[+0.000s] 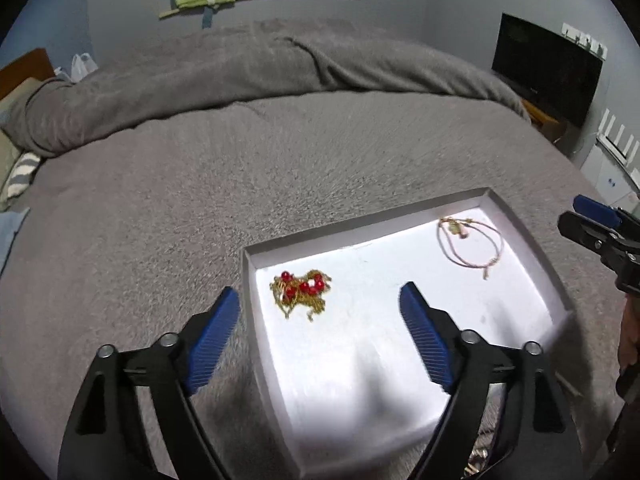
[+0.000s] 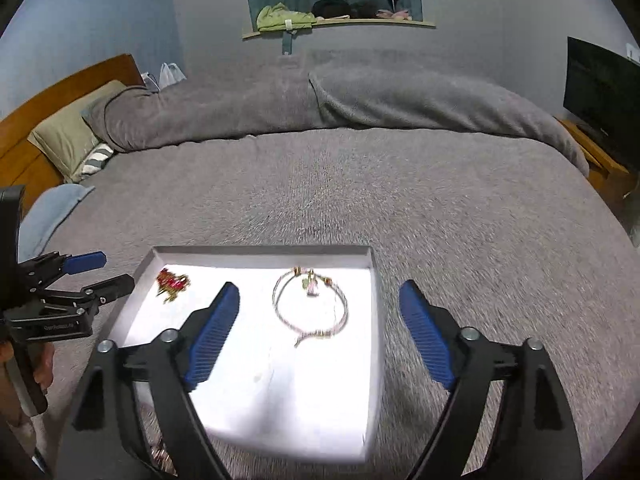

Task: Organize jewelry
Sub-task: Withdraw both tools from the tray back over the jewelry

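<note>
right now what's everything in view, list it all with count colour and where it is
white tray: one, white, shallow, on the bed in front of both grippers
gold chain with red beads: one, bunched, tray's left part
pink cord bracelet: one, small charms, looped in tray's right part
grey blanket: one, covers the bed, rolled up along the far side
pillows: green one, striped one below it, by the wooden headboard
window shelf: one, holds green cloth, dark items, a pink glass
screen: one, black, on a wooden stand at right
left gripper: black with blue pads, open, empty
right gripper: same, open, empty
</note>
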